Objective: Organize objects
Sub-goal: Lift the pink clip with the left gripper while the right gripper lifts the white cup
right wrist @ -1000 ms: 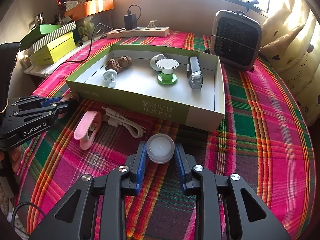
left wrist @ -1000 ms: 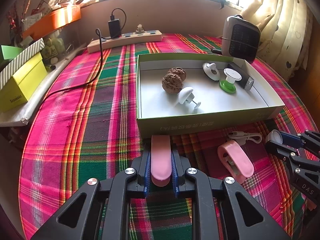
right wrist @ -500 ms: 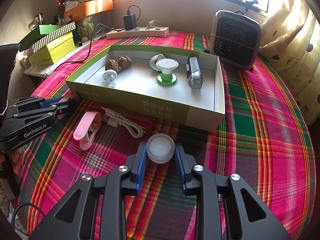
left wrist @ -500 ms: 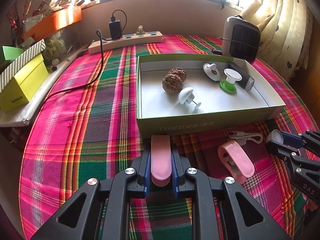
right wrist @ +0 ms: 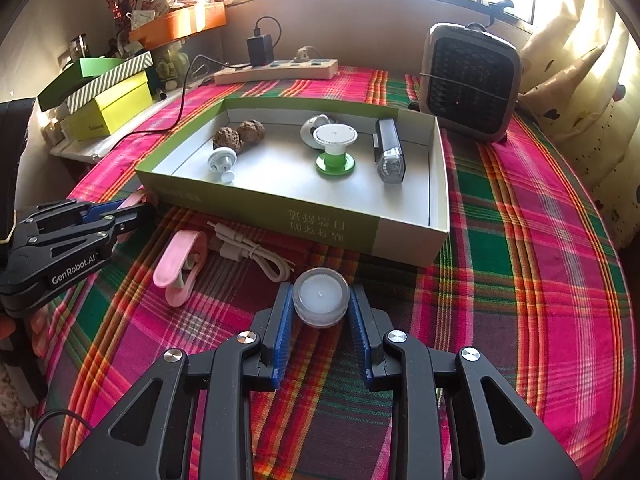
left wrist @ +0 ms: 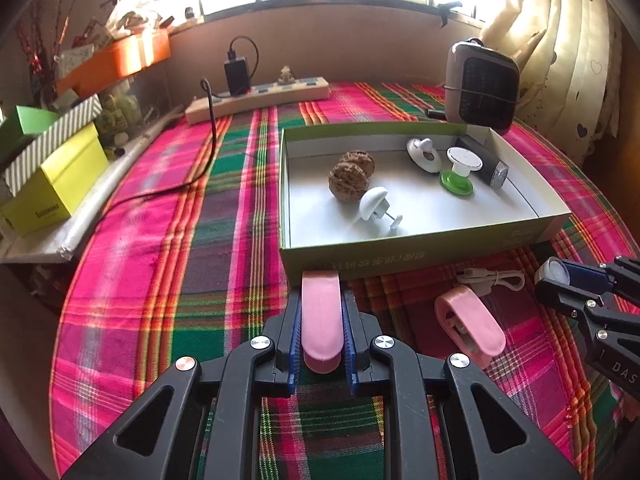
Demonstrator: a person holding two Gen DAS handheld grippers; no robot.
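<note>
Fingers (left wrist: pixel 294 344) of left gripper (left wrist: pixel 321 326) clamp pink clip (left wrist: pixel 321 320), angled downward.

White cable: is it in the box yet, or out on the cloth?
Out. The white cable lies coiled on the plaid cloth, just in front of the box, beside a pink clip.

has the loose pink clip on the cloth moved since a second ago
No. The pink clip lies in the same spot beside the white cable, in front of the green box.
</note>
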